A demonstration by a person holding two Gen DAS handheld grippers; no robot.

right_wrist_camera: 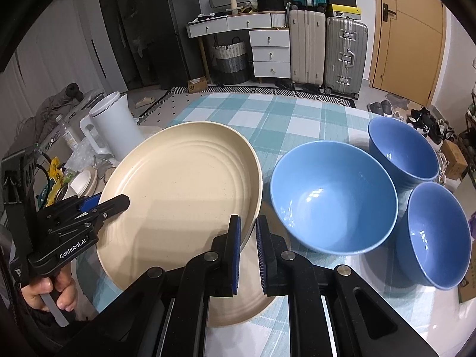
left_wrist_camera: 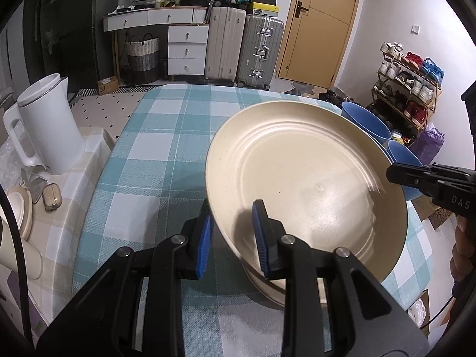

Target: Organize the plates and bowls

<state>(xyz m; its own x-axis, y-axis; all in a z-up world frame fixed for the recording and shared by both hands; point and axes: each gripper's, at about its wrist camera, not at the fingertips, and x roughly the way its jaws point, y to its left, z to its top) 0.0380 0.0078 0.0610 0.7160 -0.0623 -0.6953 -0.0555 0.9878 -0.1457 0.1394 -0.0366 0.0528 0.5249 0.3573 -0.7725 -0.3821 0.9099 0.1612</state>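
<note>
Plate [left_wrist_camera: 306,184], cream and tilted, is held above a second cream plate [right_wrist_camera: 238,309] lying on the checked counter [left_wrist_camera: 166,136]. Its near rim is clamped between the fingers of the left gripper [left_wrist_camera: 233,232]. Its opposite rim is pinched by the nearly closed fingers of the right gripper [right_wrist_camera: 248,253]. Three blue bowls [right_wrist_camera: 333,196] stand just beside it on the counter.

"GenRobot.AI" — left gripper [right_wrist_camera: 98,205]; "DAS" — right gripper [left_wrist_camera: 395,175].

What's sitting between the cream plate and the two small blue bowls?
The big blue bowl, seen in the right wrist view, between the plate and small bowls.
</note>
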